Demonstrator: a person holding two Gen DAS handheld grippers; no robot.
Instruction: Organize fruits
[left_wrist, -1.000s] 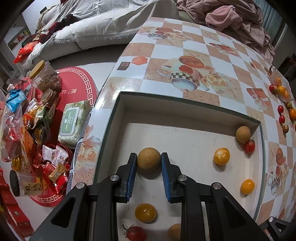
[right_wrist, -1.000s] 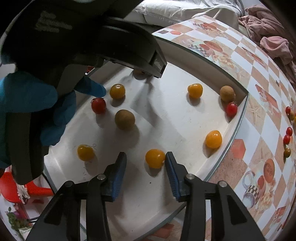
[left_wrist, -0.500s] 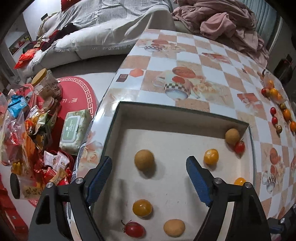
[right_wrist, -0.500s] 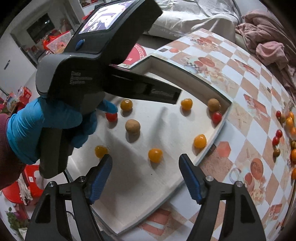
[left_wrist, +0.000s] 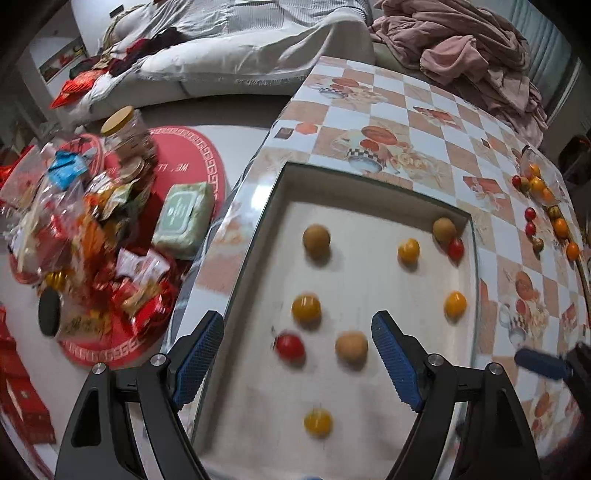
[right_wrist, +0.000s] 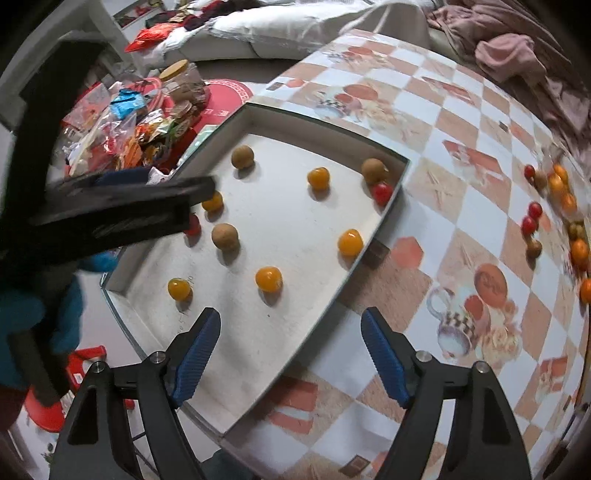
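A shallow white tray (left_wrist: 369, 184) lies on the checked tablecloth and holds several small fruits: brown round ones (left_wrist: 316, 238), yellow-orange ones (left_wrist: 306, 308) and red cherry tomatoes (left_wrist: 290, 346). The tray also shows in the right wrist view (right_wrist: 325, 122). My left gripper (left_wrist: 297, 354) is open and empty, held above the tray's near part. My right gripper (right_wrist: 290, 350) is open and empty above the tray's near right edge. More loose fruits (right_wrist: 554, 206) lie on the cloth at the far right.
The table's left edge drops to the floor, where snack packets (left_wrist: 92, 240), a jar (left_wrist: 125, 133) and a wipes pack (left_wrist: 184, 218) lie on a red mat. A sofa with pink clothes (left_wrist: 480, 55) is behind the table. The left gripper's body (right_wrist: 92, 206) blocks the right view's left.
Both grippers have opened wide and let go, the left of a brown fruit and the right of an orange one, then pulled back and up from the tray.
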